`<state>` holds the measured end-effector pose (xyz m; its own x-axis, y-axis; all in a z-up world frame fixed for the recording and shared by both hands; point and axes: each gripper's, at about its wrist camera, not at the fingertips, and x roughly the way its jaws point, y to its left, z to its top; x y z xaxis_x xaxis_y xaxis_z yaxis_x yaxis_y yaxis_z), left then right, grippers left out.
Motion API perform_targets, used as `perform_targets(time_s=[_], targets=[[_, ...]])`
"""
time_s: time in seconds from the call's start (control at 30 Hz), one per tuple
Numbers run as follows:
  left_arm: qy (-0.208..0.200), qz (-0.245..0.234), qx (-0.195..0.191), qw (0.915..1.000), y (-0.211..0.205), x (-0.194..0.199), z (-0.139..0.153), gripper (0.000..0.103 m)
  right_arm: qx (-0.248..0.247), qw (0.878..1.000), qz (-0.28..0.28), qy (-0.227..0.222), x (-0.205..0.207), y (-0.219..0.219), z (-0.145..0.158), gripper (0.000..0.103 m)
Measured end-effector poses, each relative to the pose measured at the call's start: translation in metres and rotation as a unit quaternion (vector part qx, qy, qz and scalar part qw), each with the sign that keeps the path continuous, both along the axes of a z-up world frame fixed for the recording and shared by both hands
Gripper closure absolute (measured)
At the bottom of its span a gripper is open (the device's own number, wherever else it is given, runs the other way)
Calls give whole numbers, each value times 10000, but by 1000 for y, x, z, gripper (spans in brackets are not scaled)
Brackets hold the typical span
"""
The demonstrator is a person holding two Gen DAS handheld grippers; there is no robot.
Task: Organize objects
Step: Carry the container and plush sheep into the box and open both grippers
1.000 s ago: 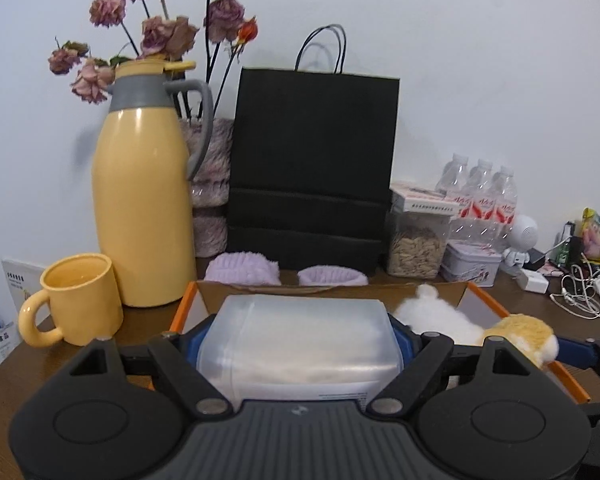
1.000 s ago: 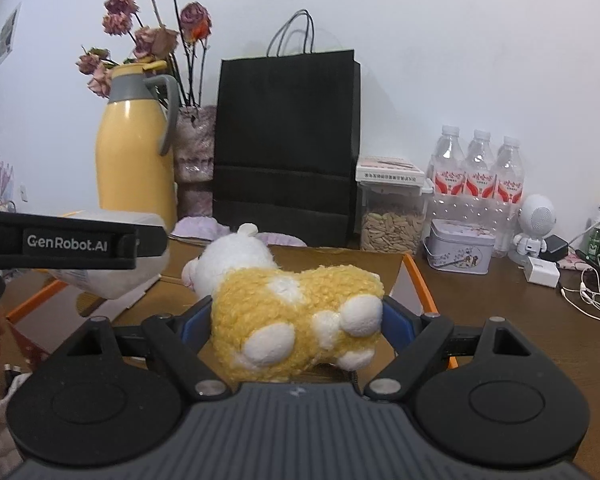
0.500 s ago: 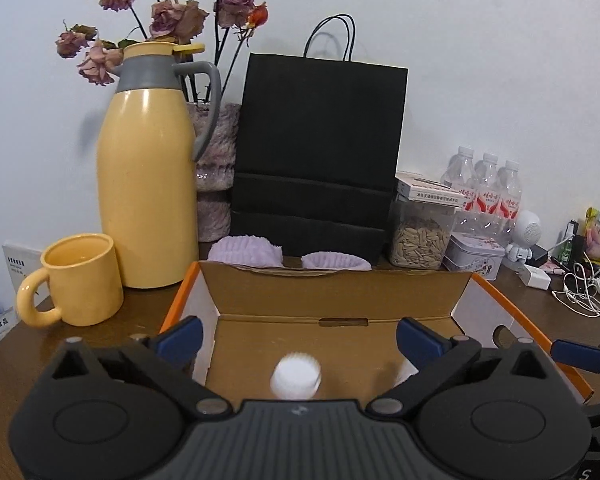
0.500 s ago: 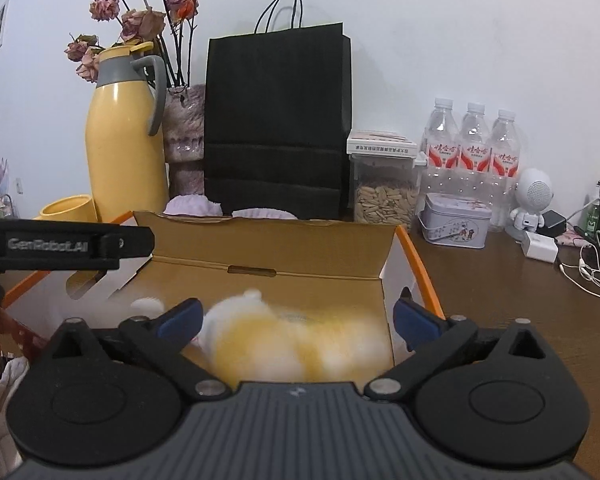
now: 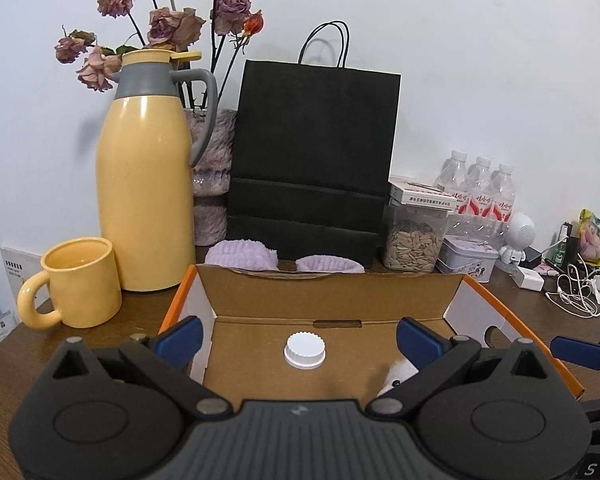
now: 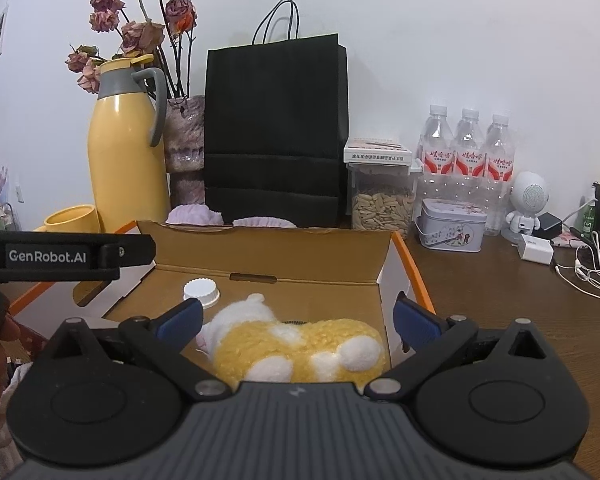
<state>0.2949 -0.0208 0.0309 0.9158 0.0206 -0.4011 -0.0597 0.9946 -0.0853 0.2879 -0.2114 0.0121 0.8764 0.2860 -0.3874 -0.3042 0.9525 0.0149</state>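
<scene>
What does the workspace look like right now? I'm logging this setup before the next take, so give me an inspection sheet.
Surface: dark brown wooden table, crowded along the back.
Job's things: open cardboard box with orange edges; inside it a white-capped container and a yellow and white plush toy.
Clutter: yellow thermos jug, yellow mug, black paper bag, dried roses, jar of seeds, three water bottles, metal tin, lilac fluffy slippers.
Grippers: left gripper and right gripper both open, over the box.
Cables: white earphone cable and charger.
Surroundings: plain white wall.
</scene>
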Motion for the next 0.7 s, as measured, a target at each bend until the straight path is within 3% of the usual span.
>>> perform_targets(time_s=[0.7], targets=[[-302, -239, 97, 9992, -7, -38, 13, 0, -139, 9998, -30, -147, -28, -5, 6, 0]])
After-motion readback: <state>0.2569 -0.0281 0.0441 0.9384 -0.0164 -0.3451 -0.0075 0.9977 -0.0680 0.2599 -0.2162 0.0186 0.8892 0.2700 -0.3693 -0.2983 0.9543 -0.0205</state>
